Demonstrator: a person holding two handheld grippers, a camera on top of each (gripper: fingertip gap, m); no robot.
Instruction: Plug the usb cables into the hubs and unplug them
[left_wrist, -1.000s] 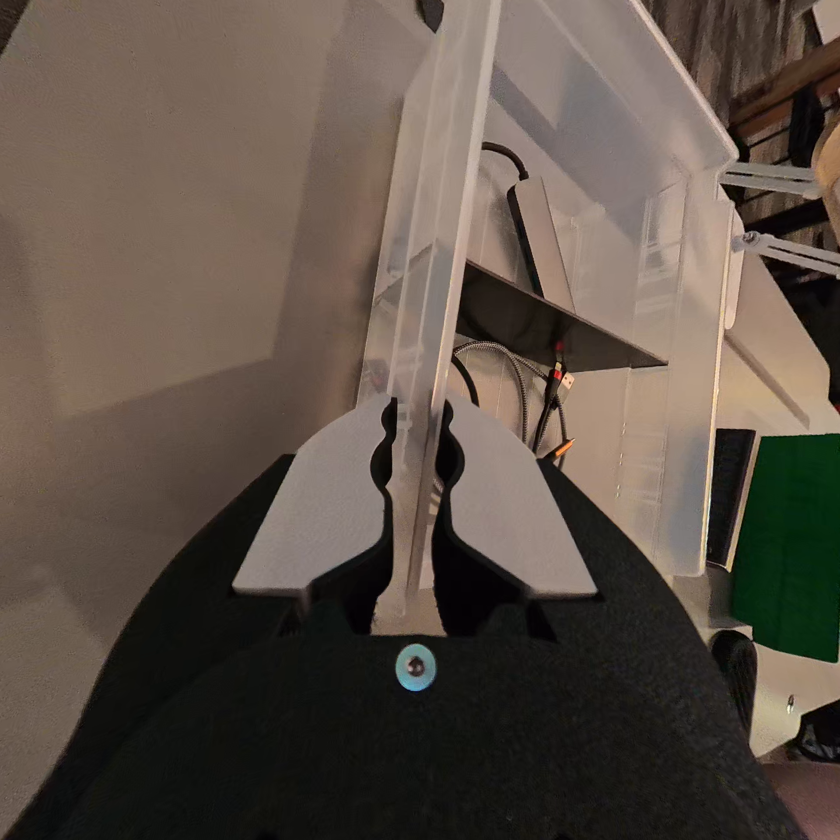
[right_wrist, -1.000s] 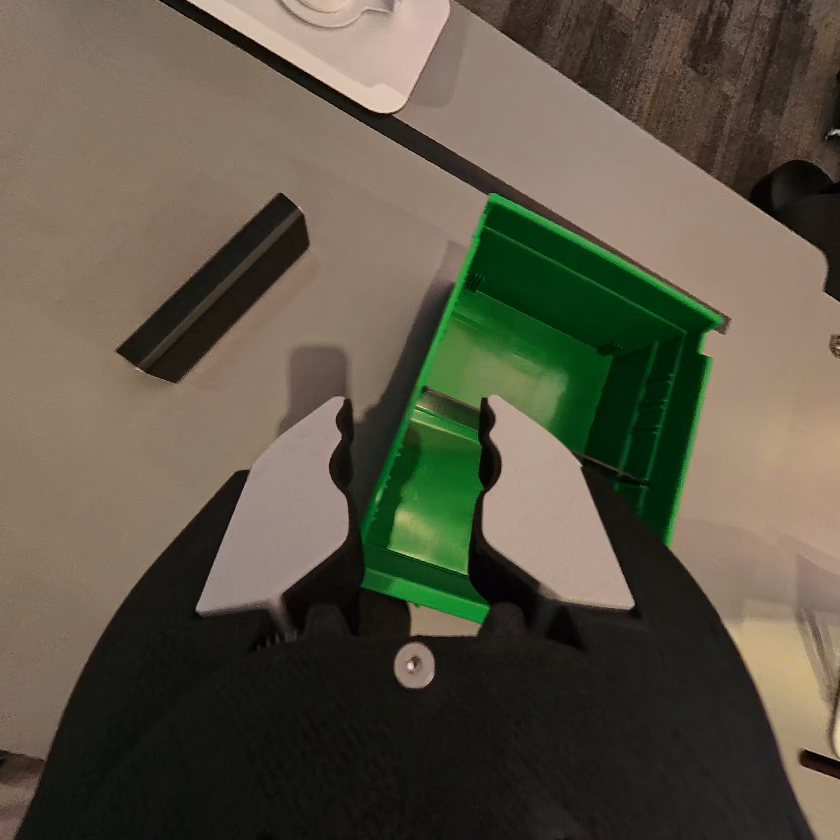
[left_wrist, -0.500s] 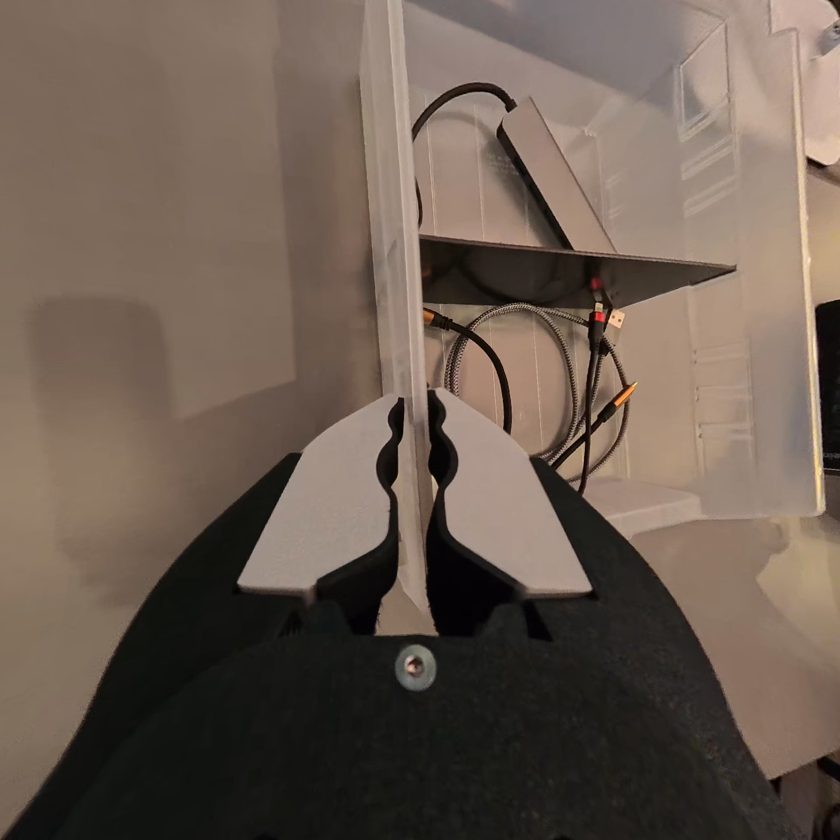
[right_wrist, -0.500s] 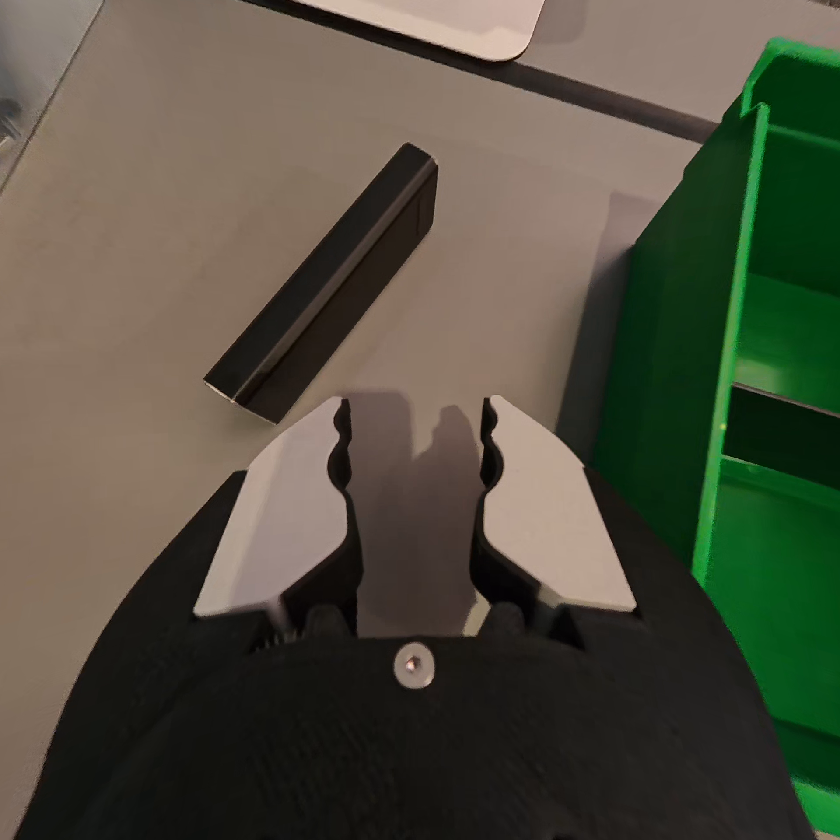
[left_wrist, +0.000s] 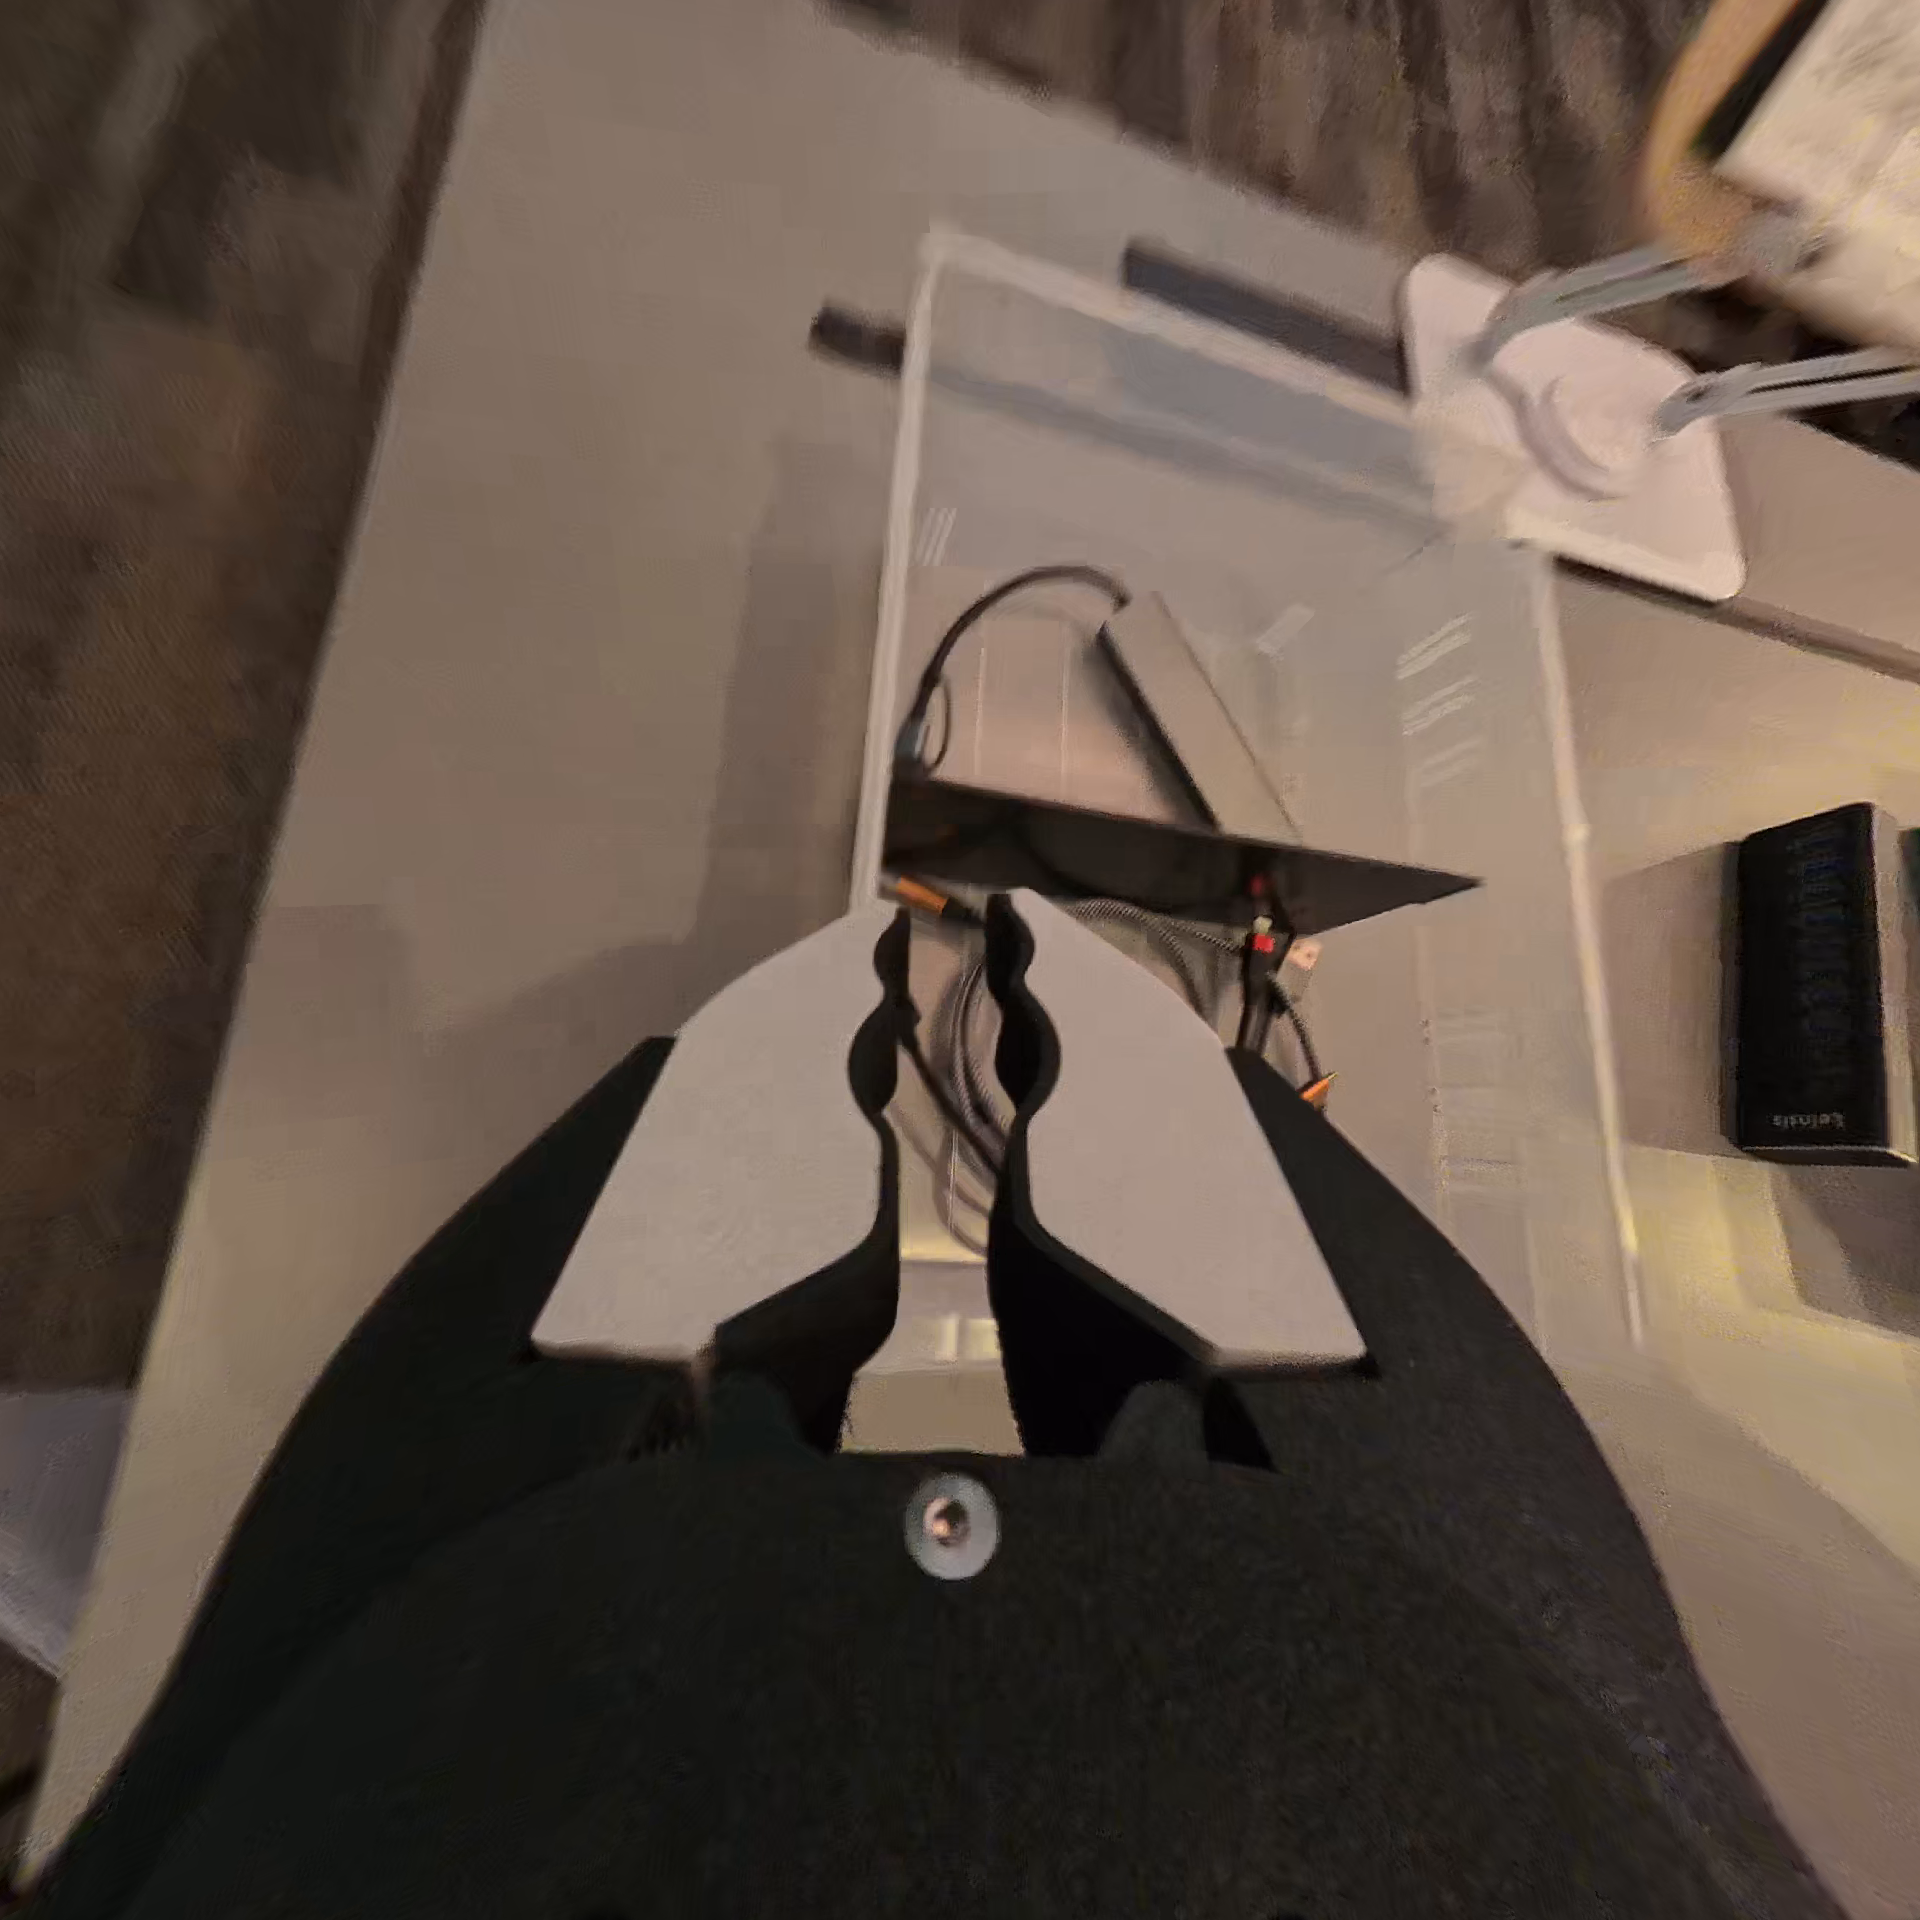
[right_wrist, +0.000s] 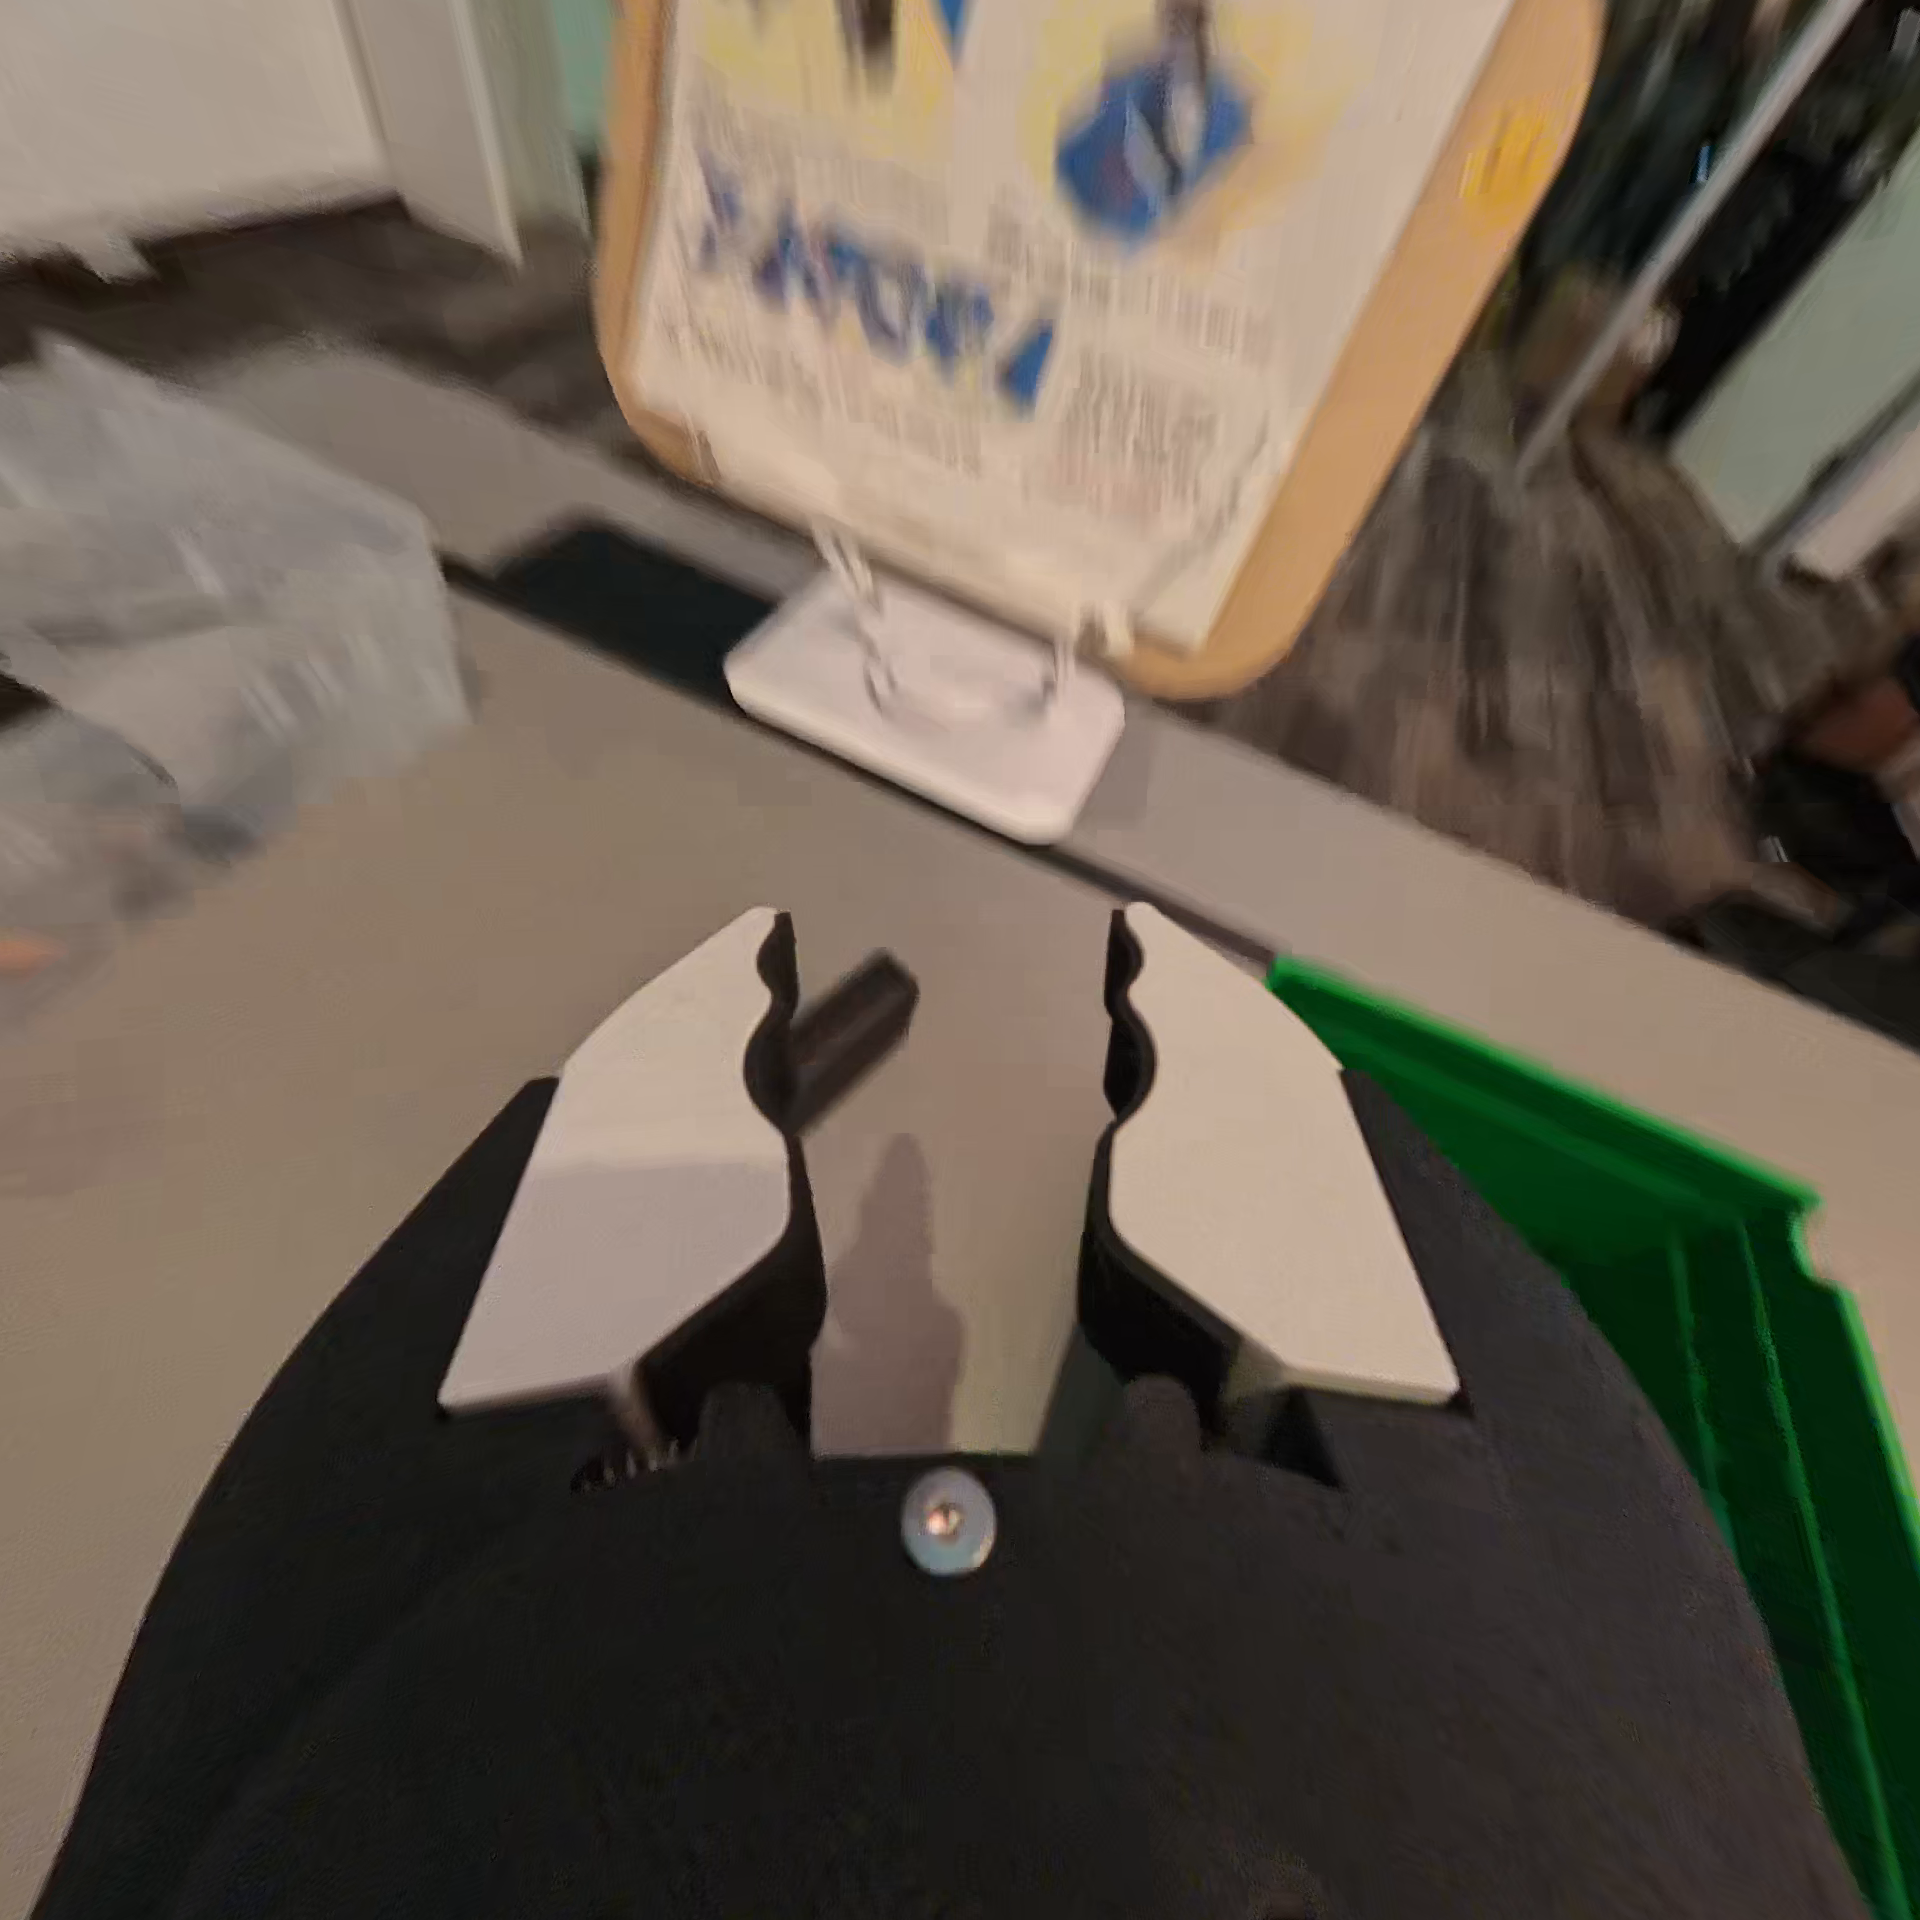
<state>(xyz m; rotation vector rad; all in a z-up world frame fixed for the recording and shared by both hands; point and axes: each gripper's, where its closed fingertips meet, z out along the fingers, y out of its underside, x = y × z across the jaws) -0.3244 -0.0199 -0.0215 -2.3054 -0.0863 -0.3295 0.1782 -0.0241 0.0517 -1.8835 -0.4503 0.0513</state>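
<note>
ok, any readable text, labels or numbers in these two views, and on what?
Black block, right of the clear bin: small pale print at its near end, too small to read reliably.
Sign on the white stand: blue and dark print, blurred, unreadable.
No other writing shows.

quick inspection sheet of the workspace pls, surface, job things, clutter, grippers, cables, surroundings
surface: grey table, mostly bare.
job's things: grey hub in the clear bin, behind its dark divider; black hub on the table beside the bin.
clutter: green bin; white stand holding a blurred sign.
grippers: left gripper slightly open above the bin, holding nothing; right gripper open, empty.
cables: braided cables coiled in the bin's near compartment, unplugged.
surroundings: dark carpet.
</note>
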